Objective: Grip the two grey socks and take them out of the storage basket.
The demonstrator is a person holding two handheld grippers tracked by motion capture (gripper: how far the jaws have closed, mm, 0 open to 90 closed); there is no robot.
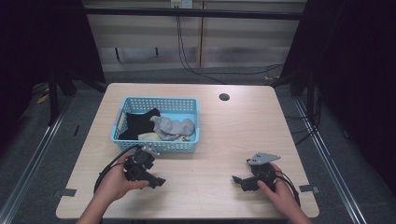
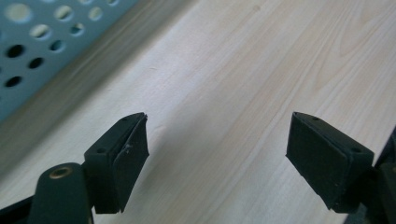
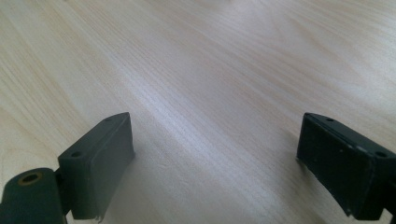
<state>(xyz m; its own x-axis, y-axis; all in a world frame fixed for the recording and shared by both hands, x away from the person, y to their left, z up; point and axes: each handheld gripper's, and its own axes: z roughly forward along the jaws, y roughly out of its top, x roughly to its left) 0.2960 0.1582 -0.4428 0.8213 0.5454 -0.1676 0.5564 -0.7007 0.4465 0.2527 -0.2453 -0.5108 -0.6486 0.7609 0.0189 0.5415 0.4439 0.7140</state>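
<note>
Both tools spread, nothing pinched.
Left tool [image 1: 156, 181] just beside basket [image 1: 154, 145] front edge; right tool [image 1: 239, 180] well apart from basket, bare surface [image 1: 210, 140] between. Socks [image 1: 173, 127] inside basket.

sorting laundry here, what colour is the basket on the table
Light blue basket, with perforated walls; clearest in the high view.

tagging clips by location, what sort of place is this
Probably a lab recording booth: a bare wooden table between dark curtains, loose cables on the floor, a blue basket of socks.
</note>
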